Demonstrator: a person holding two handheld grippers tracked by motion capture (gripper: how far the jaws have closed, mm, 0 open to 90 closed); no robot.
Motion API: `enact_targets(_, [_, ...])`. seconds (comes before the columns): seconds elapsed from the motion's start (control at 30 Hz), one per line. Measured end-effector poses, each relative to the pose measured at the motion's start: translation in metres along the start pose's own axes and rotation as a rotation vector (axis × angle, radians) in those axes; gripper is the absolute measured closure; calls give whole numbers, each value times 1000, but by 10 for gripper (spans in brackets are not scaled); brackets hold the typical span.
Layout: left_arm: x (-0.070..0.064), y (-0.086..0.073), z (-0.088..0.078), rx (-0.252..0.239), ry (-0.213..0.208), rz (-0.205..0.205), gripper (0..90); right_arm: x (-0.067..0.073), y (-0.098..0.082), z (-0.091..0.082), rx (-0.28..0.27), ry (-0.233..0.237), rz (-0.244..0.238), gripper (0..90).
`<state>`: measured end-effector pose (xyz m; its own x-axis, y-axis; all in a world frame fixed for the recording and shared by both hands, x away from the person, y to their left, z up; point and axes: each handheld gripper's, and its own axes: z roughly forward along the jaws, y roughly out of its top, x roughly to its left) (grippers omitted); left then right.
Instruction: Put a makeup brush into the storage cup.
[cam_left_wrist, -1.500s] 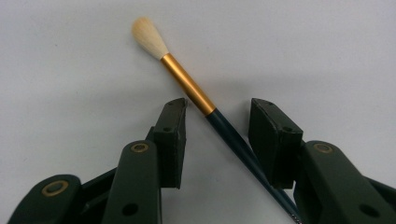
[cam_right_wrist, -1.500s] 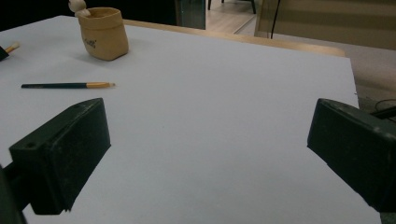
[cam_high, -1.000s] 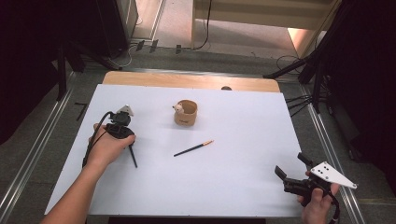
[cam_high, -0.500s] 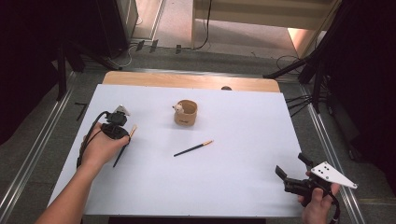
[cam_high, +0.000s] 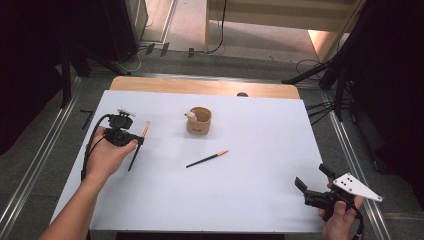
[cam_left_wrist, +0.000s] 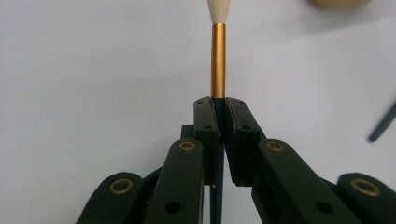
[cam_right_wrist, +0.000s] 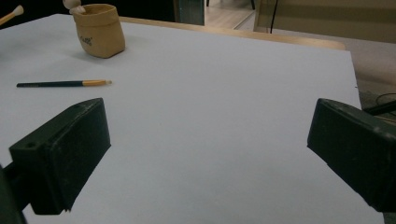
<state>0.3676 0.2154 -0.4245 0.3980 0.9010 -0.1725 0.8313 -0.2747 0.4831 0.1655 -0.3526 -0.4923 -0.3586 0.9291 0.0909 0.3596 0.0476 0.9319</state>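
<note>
The tan pot (cam_right_wrist: 99, 30) carries small dark lettering on its side, too small to read in the right gripper view. No other writing shows. The pot is a soft-looking, rounded tan cup with a rolled rim, matte, and a small pale figure (cam_high: 190, 116) sits at its rim. It stands on the white table (cam_high: 260, 140) at about 11 o'clock from the table's middle.

The left gripper (cam_left_wrist: 219, 105) has its jaws closed tight on a brush (cam_left_wrist: 218, 60): a slim dark handle between the pads, then a smooth brass-coloured metal ferrule, then a cream, rounded tip pointing away from the gripper. In the high view the brush (cam_high: 145, 129) is at the table's 9 o'clock side, its dark handle slanting down toward 7 o'clock below the left gripper (cam_high: 131, 139), clear of the table.

A second brush (cam_high: 207, 159) lies flat near the table's middle, at about 5 o'clock from the pot and well apart from it: a thin dark stick with an orange-gold end and a pale tip.

The right gripper (cam_right_wrist: 205, 154) is at the table's 4 o'clock corner, its blocky matte black jaws wide apart with nothing between them. A grey three-cornered plate (cam_high: 357, 186) with dark dots sits on top of it.
</note>
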Motion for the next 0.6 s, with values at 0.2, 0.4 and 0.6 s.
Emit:
enact_targets(0.2, [-5, 4, -13, -104, -56, 5, 848, 1, 0, 1, -1, 2, 1, 0])
enact_targets(0.4, [-12, 9, -21, -205, -118, 7, 848, 0, -1, 1, 3, 2, 1, 0])
enact_targets(0.6, [-21, 12, -23, -312, -165, 38, 847, 0, -1, 1, 4, 6, 5, 0])
